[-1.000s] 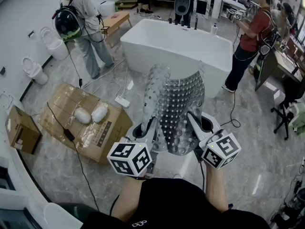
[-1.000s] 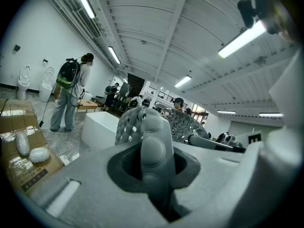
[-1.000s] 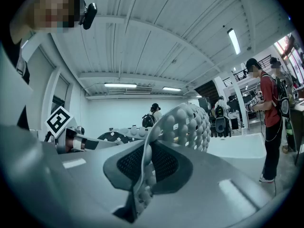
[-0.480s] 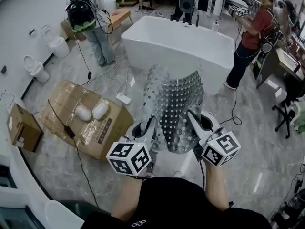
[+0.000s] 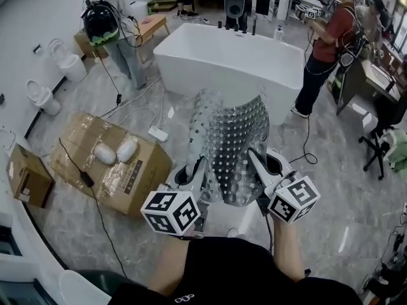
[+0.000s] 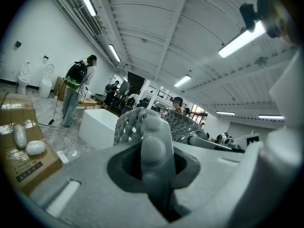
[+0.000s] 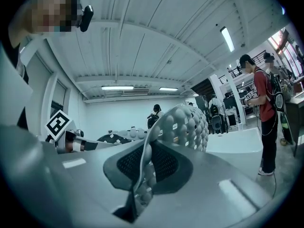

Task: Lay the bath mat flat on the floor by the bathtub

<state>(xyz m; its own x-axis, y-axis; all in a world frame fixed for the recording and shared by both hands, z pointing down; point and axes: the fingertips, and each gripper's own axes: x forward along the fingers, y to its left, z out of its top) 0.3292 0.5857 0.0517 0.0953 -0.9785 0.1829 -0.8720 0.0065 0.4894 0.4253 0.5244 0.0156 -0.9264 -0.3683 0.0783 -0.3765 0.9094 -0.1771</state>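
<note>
A grey bath mat [image 5: 230,146] studded with round bumps and small square holes hangs in the air in front of me, held up by both grippers. My left gripper [image 5: 202,169] is shut on its near left edge [image 6: 151,151]. My right gripper [image 5: 255,164] is shut on its near right edge [image 7: 145,170]. The far end of the mat curls upward and over. A white bathtub [image 5: 232,65] stands on the floor beyond the mat, a short way ahead.
A flattened cardboard box [image 5: 108,161] with two white slippers lies on the floor at left, by a power strip [image 5: 158,134] and cables. A small carton [image 5: 24,175] sits far left. One person stands left of the tub, another [image 5: 324,46] right of it. Toilets [image 5: 41,95] line the left wall.
The view has shifted slightly, with the tub a little closer. The person at the left has stepped along the wall. Both grippers keep the same hold on the mat.
</note>
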